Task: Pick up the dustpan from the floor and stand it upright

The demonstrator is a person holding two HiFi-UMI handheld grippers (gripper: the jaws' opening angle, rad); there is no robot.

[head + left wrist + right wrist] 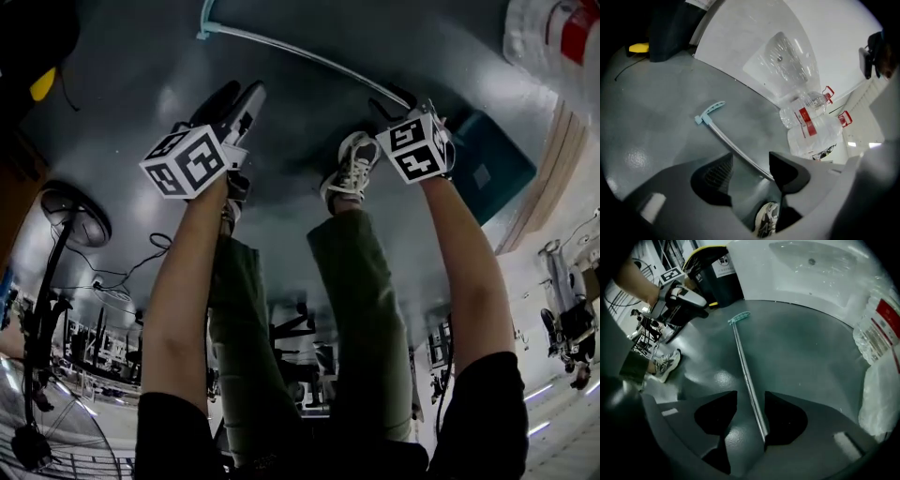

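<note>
Nothing lifted yet: the dustpan (487,164) lies flat on the floor, upper right of the head view; its handle (745,366) lines up between your right gripper's (750,416) parted jaws, ungripped; your left gripper (750,171) gapes empty

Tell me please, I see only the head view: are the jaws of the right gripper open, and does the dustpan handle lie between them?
Observer: Yes. The right gripper view shows the right gripper with its jaws apart and the metal dustpan handle running between them, not clamped.
Operator: And the left gripper?
Observer: The left gripper is open too. Through its gap show the floor, part of the same handle and a shoe. It grips nothing.
</note>
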